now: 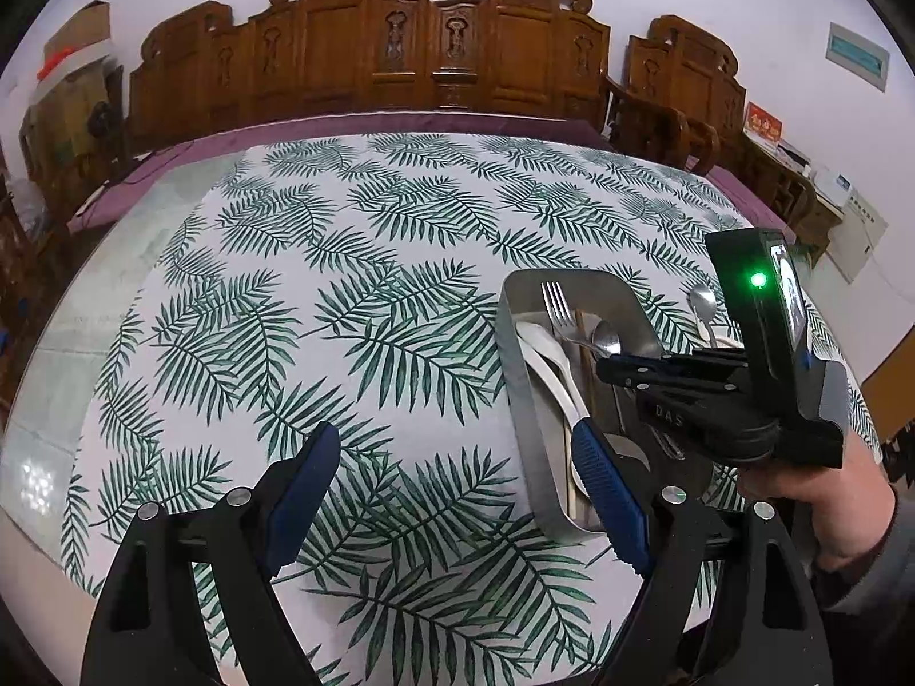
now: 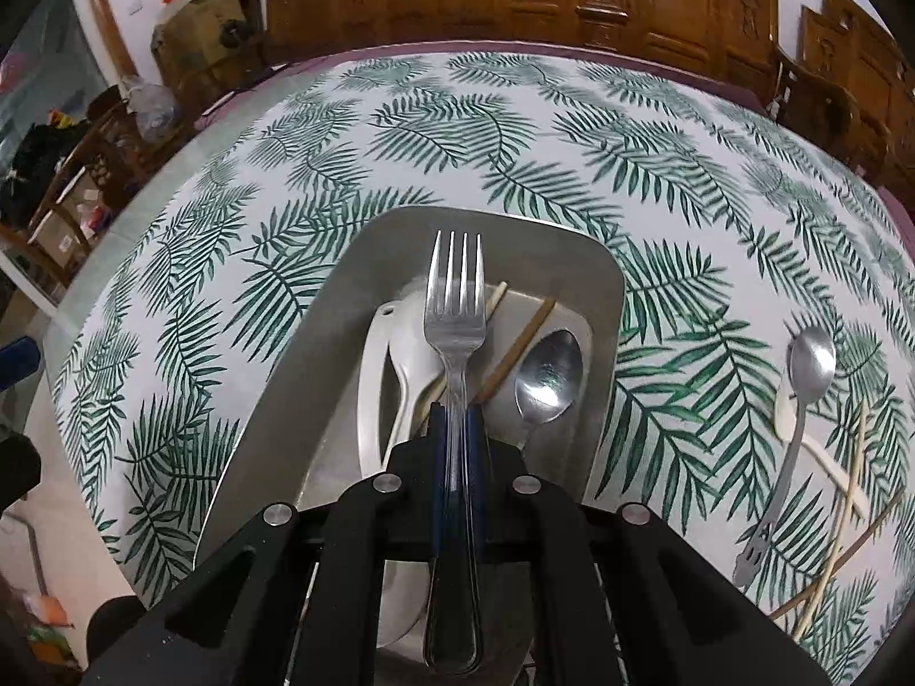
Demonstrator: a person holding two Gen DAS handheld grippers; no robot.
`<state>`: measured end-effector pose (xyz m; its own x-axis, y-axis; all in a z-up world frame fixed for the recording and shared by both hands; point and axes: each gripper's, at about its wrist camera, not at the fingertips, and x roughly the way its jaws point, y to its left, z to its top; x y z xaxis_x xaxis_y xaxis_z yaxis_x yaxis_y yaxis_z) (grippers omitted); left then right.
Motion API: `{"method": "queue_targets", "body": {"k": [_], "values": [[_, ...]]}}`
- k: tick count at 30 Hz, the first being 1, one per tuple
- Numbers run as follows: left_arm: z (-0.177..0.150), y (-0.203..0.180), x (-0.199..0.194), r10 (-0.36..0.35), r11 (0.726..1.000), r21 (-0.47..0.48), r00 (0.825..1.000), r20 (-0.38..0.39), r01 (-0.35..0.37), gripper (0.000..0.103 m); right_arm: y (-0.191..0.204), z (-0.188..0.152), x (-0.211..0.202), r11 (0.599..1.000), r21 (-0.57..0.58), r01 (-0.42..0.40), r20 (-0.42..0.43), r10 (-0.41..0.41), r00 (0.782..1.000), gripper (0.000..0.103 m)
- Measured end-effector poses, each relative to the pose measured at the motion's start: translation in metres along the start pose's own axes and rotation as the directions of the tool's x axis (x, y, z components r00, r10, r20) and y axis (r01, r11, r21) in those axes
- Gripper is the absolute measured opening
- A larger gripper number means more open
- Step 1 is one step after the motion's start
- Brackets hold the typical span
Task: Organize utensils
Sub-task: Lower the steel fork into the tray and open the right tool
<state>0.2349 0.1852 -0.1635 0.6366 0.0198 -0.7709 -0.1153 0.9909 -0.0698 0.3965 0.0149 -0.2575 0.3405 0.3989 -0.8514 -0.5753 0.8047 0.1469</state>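
Left gripper (image 1: 457,491) is hanging wide open over the leaf-print tablecloth (image 1: 354,263), nothing between its blue pads (image 1: 300,491), not touching anything. The steel tray (image 1: 517,377) is sitting just to the right of it, with the right-hand pad overlapping the tray's near end in the left wrist view.

Moving right, the right gripper (image 2: 456,417) is clamped tight on a metal fork (image 2: 456,308), pinching the handle partway along so the tines are sticking out forward and the handle end is trailing back under the camera. The fork is hovering over the tray (image 2: 320,343), roughly down its middle; I can't tell if it's touching what's underneath.

Inside the tray I'm counting two white plastic spoons (image 2: 394,366) nested on the left, two wooden chopsticks (image 2: 523,349) lying diagonally under the fork, and one metal spoon (image 2: 548,371) on the right side, bowl pointing away.

Further right, outside the tray and well apart from it, a loose pile is lying on the cloth: one more metal spoon (image 2: 809,366), one white utensil (image 2: 823,463) crossing under it, and two chopsticks (image 2: 846,491), one pale and one darker. A hand (image 1: 812,509) is gripping the right tool's handle at the far right of the left wrist view.
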Motion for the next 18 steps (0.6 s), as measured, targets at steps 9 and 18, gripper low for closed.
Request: {"method": "queue_targets", "body": {"k": [9, 18], "values": [[0.002, -0.005, -0.002, 0.002, 1.0, 0.006, 1.0, 0.004, -0.002, 0.079, -0.002, 0.001, -0.02, 0.995, 0.011, -0.101, 0.053, 0.101, 0.994, 0.012], [0.008, -0.038, -0.013, -0.02, 0.999, 0.042, 0.999, 0.027, 0.019, 0.079, -0.027, -0.018, -0.082, 0.994, -0.046, -0.104, 0.141, 0.109, 0.984, 0.012]]}}
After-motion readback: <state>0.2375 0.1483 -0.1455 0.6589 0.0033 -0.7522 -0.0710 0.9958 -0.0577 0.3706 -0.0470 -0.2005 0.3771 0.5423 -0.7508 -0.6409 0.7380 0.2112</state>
